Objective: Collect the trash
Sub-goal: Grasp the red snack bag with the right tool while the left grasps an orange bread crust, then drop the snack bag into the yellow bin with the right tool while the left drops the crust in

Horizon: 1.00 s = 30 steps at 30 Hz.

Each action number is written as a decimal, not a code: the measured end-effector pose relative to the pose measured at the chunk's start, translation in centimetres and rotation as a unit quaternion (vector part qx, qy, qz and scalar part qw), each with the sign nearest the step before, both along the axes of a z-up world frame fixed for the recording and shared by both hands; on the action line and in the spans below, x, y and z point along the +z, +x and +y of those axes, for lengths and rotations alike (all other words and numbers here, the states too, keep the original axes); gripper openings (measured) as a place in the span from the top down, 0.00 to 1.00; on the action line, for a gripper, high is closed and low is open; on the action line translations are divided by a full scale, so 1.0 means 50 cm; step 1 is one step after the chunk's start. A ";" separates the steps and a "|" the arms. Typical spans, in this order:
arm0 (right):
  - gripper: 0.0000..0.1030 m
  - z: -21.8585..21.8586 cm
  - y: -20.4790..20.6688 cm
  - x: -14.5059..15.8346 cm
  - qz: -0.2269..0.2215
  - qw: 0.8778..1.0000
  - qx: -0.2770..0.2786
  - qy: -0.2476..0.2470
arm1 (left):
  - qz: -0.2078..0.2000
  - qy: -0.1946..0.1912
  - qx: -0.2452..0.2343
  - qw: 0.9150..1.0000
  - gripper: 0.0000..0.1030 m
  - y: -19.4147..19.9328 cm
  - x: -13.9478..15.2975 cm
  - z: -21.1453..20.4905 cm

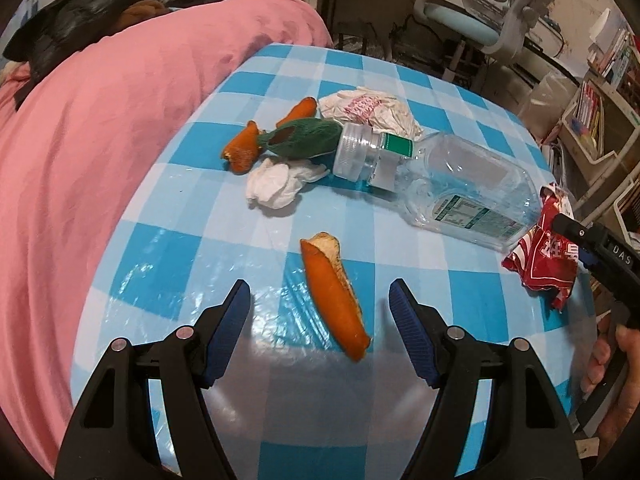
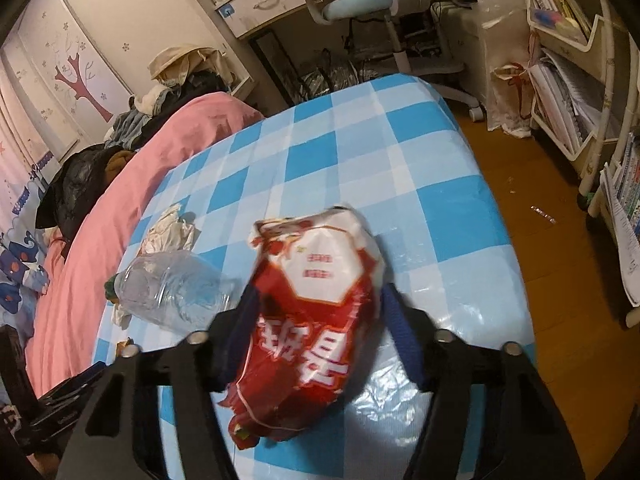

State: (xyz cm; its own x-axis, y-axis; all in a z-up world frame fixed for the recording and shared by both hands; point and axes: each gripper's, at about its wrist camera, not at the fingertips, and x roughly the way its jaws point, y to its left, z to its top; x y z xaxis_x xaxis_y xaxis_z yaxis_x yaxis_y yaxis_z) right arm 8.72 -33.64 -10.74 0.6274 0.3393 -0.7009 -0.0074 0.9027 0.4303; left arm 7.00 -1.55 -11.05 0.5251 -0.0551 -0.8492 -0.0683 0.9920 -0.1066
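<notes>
A blue-and-white checked table [image 1: 360,68] is being occupied by scattered trash beside a pink bedcover [image 1: 100,128]. A clear plastic bottle [image 1: 448,176] is lying on its side at two o'clock from the orange peel [image 1: 336,296]. The left gripper [image 1: 320,300] is being held released around that peel, pads apart from it. The red snack wrapper [image 2: 316,320] is being flanked by the right gripper [image 2: 316,308]; whether it is clenched cannot be told.
</notes>
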 end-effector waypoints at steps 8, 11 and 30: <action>0.72 -0.012 -0.002 0.008 -0.009 1.000 0.000 0.027 | 0.006 0.014 -0.007 1.000 0.60 0.010 -0.015 -0.011; 0.76 -0.018 -0.008 0.018 -0.021 0.999 -0.004 0.038 | 0.007 0.003 -0.014 1.000 0.79 0.008 -0.014 -0.007; 0.78 0.035 -0.181 0.122 -0.099 0.992 0.048 0.063 | -0.075 -0.057 -0.027 0.995 0.85 -0.134 0.098 0.046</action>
